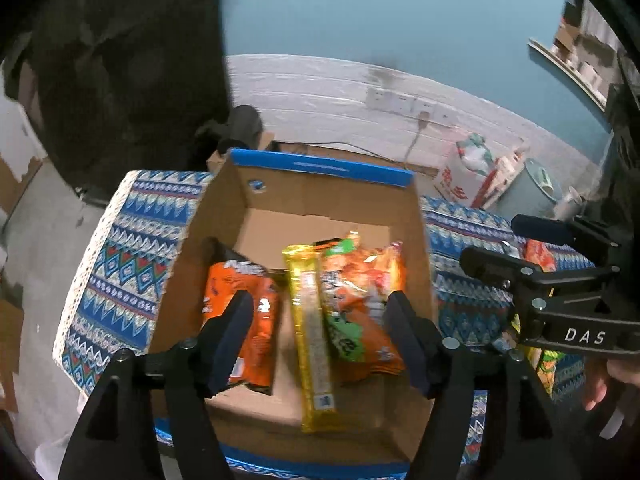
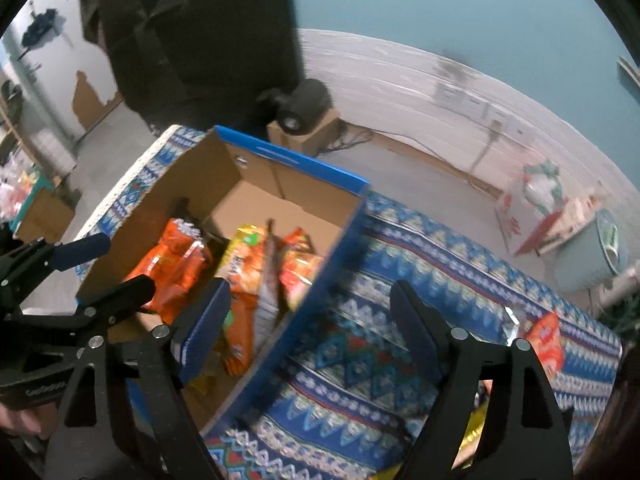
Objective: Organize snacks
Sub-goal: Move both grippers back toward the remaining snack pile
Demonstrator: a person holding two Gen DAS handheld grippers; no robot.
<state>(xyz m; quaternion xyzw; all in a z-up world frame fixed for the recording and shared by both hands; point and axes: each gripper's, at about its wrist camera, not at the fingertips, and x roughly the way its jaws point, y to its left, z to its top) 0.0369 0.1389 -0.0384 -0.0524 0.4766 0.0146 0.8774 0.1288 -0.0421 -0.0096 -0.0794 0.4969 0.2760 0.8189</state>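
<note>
Teal wall w/ white panelling behind, a table under a blue patterned cloth (image 2: 360, 344), and on it an open cardboard box (image 1: 280, 200) w/ blue rim. Inside the box: an orange snack bag (image 1: 256, 308) on the left, a long yellow packet (image 1: 312, 332) in the middle, an orange-and-green bag (image 1: 360, 300) to its right, all lying loose on the box floor. The left gripper (image 1: 320, 320) hangs over the box, jaws spread, nothing pinched; the yellow packet and the orange-and-green bag show in the gap below, apart from the pads. The right gripper (image 2: 308, 320) is also spread and empty, straddling the box's right wall, one finger over the box, the other over the cloth. Step in hand, by my read: drop-off into the box done, both grippers free (no bag hangs from either). More snacks remain out on the cloth: an orange packet (image 2: 546, 340) near the table's right edge, just right of the right gripper's outer finger, plus something yellow (image 2: 474, 424) lower down, mostly hidden behind that finger. Next move prob. calls for swinging the right gripper away from the box, over the orange packet, lowering w/ jaws kept wide, then closing across its short side.
</note>
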